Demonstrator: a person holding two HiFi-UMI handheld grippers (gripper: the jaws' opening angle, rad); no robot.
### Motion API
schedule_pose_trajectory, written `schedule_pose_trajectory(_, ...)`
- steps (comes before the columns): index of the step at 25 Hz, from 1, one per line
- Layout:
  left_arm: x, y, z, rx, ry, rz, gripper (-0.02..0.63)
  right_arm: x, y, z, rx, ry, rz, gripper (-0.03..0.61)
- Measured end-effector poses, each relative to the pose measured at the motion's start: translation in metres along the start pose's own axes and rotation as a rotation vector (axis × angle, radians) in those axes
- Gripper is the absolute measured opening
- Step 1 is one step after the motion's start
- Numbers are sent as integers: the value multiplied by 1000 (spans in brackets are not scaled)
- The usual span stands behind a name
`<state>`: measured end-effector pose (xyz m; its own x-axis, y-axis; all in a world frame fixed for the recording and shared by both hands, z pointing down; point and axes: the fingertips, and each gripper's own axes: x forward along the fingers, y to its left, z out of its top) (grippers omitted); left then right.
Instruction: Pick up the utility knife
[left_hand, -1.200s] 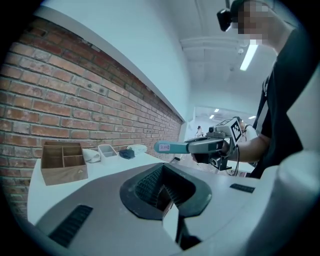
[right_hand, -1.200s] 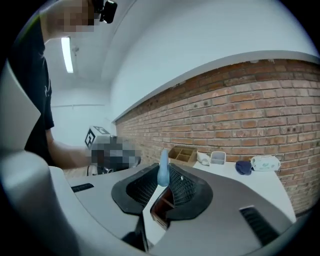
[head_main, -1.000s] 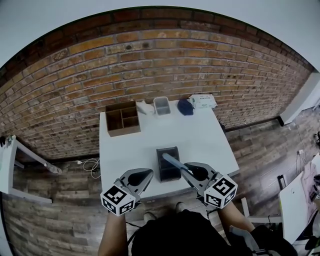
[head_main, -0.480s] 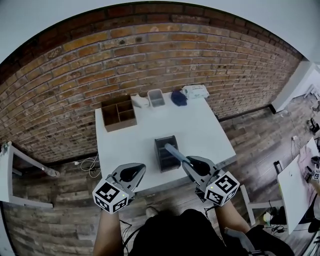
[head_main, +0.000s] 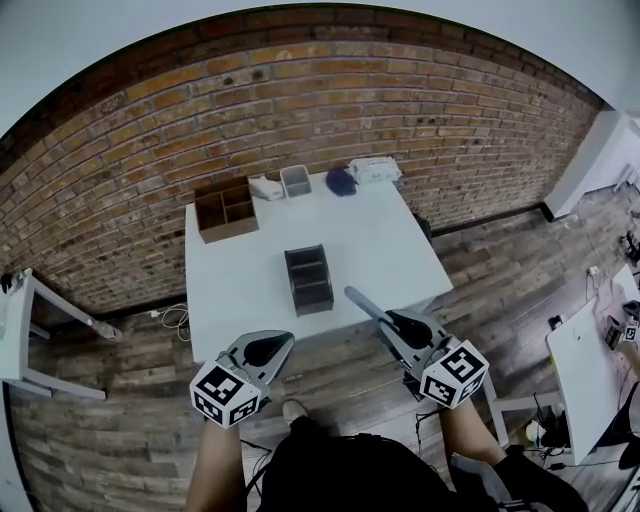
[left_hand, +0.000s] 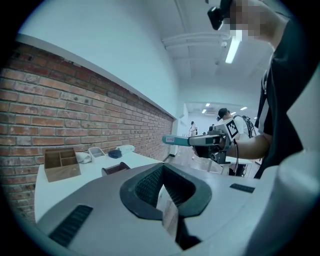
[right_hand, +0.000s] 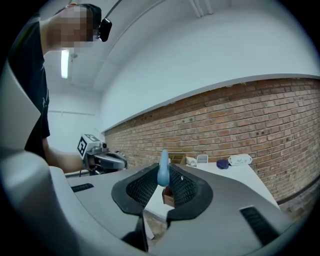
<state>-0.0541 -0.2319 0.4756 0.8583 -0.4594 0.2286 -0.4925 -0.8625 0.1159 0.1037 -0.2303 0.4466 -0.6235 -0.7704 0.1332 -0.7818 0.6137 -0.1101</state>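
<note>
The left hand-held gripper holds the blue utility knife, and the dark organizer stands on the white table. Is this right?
Not quite: the right hand-held gripper holds the blue utility knife, as the right gripper view shows; the left hand-held gripper holds nothing. The dark organizer does stand on the white table.

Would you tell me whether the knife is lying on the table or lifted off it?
Lifted: the right gripper is shut on the knife, whose blue body sticks out past its jaws, off the table.

dark organizer (head_main: 308, 279) mid table (head_main: 400, 255), wooden box (head_main: 225, 208) at far edge, bare top between
</note>
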Motion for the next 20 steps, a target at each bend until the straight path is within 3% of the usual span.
schedule_pose_trajectory(14, 5, -198, -26, 0, 27, 23, -5, -197, 32, -27, 30, -30, 46, 67)
schedule_pose_trajectory(20, -1, -258, -40, -20, 57, 29, -5, -249, 47, -29, 57, -53, 54, 67)
